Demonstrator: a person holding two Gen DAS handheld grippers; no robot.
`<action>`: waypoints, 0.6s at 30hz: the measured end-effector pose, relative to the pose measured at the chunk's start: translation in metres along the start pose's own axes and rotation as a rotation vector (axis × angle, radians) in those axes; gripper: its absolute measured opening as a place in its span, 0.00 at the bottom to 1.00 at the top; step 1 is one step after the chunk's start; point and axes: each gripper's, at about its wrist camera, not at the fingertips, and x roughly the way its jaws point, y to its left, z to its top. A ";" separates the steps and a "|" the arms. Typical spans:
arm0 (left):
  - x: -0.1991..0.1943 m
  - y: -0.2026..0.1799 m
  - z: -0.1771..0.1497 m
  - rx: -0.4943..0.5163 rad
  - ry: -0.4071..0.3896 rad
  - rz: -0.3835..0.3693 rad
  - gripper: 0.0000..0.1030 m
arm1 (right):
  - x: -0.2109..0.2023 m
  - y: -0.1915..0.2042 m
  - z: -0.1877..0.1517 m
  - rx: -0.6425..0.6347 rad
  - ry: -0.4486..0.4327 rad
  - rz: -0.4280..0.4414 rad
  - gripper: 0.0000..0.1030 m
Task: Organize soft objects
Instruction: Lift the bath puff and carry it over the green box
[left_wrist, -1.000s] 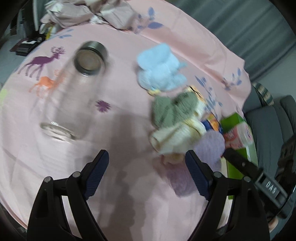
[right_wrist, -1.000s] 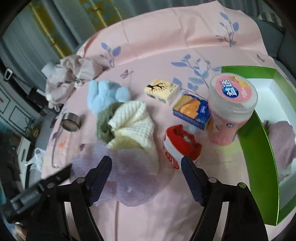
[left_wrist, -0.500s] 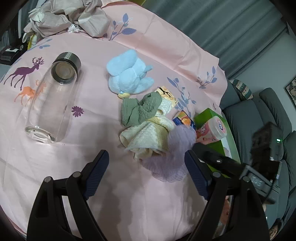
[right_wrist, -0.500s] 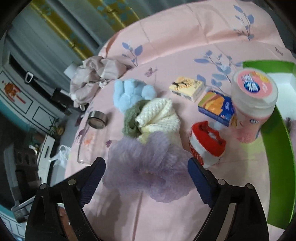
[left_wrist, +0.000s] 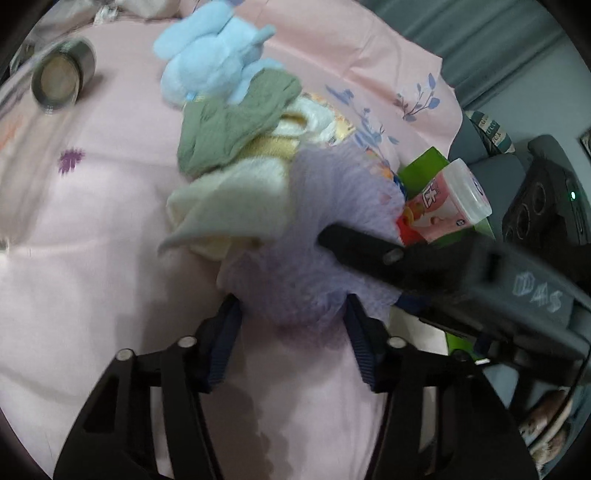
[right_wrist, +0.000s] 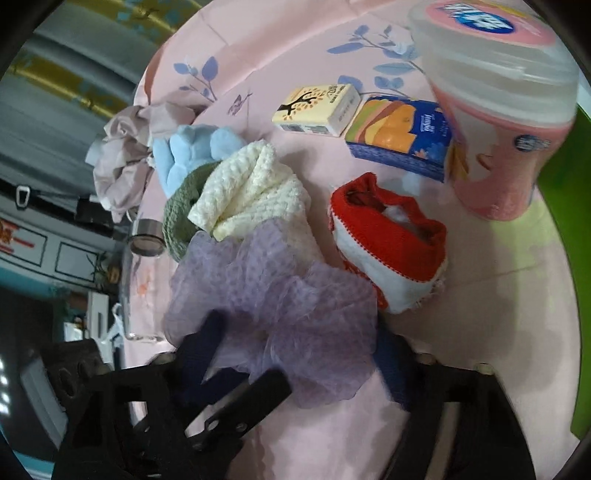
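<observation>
A purple mesh pouf (left_wrist: 314, 236) lies on the pink cloth against a cream knitted cloth (left_wrist: 229, 203), a green knitted piece (left_wrist: 232, 122) and a blue plush toy (left_wrist: 214, 62). My left gripper (left_wrist: 291, 314) is closing, and its pads pinch the pouf's near end. In the right wrist view the pouf (right_wrist: 273, 306) sits between the fingers of my right gripper (right_wrist: 299, 347), which is also closing. Those fingers flank the pouf without visibly squeezing it. The left gripper's finger (right_wrist: 258, 391) crosses just below it. A red and white knitted item (right_wrist: 388, 243) lies to the right.
A pink lidded tub (right_wrist: 498, 110) stands by the green box (right_wrist: 565, 221). Two tissue packs (right_wrist: 317, 107) (right_wrist: 402, 136) lie behind the knits. A glass bottle (left_wrist: 59, 77) lies at the far left. Crumpled fabric (right_wrist: 125, 155) sits at the cloth's edge.
Both grippers have come down and forward onto the purple pouf from opposite sides. Their jaws have narrowed around it. The pile now fills much more of both views.
</observation>
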 end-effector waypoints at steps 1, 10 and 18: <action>0.002 0.000 0.000 0.001 0.003 -0.020 0.32 | 0.003 0.002 -0.001 -0.014 0.002 -0.002 0.55; -0.019 -0.014 0.001 0.054 -0.106 -0.066 0.20 | -0.007 0.010 -0.003 -0.052 -0.016 0.040 0.29; -0.052 -0.022 -0.003 0.102 -0.224 -0.073 0.20 | -0.045 0.040 -0.014 -0.170 -0.141 0.097 0.29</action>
